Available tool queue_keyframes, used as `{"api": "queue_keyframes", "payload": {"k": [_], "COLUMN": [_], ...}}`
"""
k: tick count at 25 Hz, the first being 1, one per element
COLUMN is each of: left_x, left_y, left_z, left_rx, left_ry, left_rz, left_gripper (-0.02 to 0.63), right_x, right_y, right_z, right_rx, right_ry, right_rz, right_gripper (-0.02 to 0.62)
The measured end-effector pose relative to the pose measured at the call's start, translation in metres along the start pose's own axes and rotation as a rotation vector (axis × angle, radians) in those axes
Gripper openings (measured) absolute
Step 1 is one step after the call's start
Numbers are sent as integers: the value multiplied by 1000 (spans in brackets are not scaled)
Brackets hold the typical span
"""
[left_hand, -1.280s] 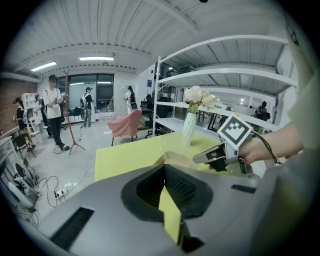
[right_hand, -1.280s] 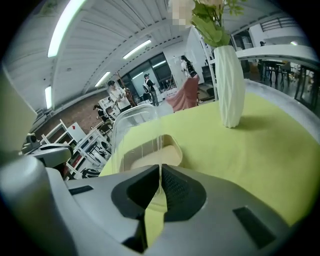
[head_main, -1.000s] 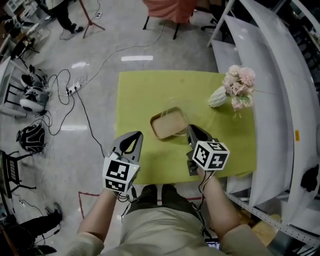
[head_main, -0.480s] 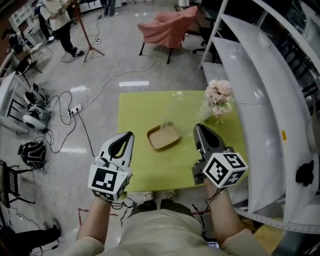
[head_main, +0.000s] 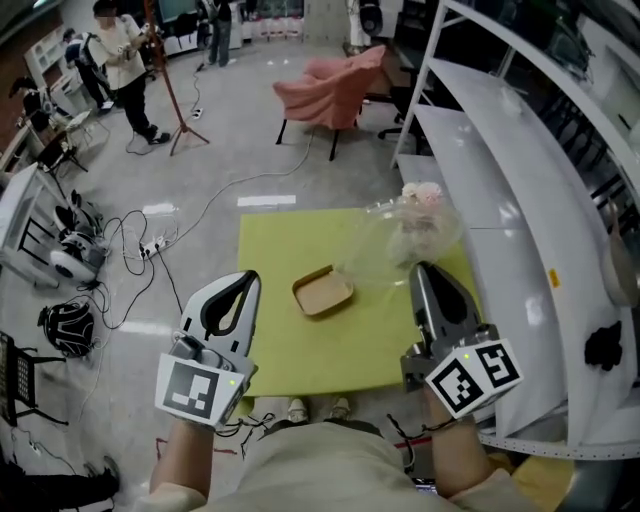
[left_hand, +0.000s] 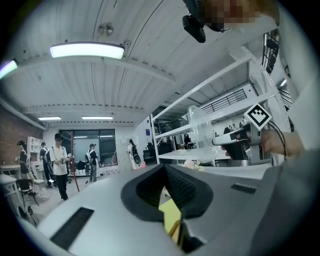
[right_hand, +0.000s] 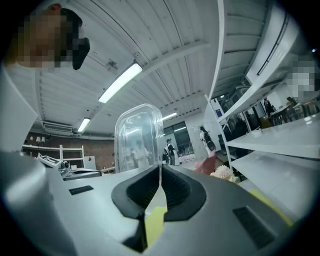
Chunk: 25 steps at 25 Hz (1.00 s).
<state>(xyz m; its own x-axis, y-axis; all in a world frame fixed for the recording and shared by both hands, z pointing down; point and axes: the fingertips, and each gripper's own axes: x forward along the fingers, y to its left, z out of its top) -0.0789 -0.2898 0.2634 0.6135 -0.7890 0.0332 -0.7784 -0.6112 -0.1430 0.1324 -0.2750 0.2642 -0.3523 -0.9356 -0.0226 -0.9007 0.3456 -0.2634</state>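
Right gripper pinches 1 clear lid above the table's right edge; left gripper, closed on nothing, near its left edge.

bright ceiling-tube light, fisheye-warped edges

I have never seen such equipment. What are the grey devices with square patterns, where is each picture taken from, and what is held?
These are two hand-held grippers, one in each hand of a person. The head view looks down from a camera on the person's head; the other two views come from a camera on each gripper. On the yellow table are a tan tray and, further back, flowers. The right gripper pinches a clear lid between its fingers, above the table. The left gripper is shut and empty.
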Motion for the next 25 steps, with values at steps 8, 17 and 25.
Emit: {"api": "queue_keyframes", "payload": {"k": [8,17,25], "left_x": [-20,-26,-29], "left_y": [-7,-10,-13], "left_z": [20,-4,-7], "left_rx": [16,8,-6], "left_ry": [-38,24,32], "left_rz": [-13,5,18], "left_gripper": [8,8,8], "right_x": [-26,-31,-32], "right_y": [27,39,37], "right_z": [9,-22,-36], "right_rx": [-125,-155,-141], "right_ry": [-12,76,113], "right_rz": [30,73,84], "right_gripper": [25,23,23]}}
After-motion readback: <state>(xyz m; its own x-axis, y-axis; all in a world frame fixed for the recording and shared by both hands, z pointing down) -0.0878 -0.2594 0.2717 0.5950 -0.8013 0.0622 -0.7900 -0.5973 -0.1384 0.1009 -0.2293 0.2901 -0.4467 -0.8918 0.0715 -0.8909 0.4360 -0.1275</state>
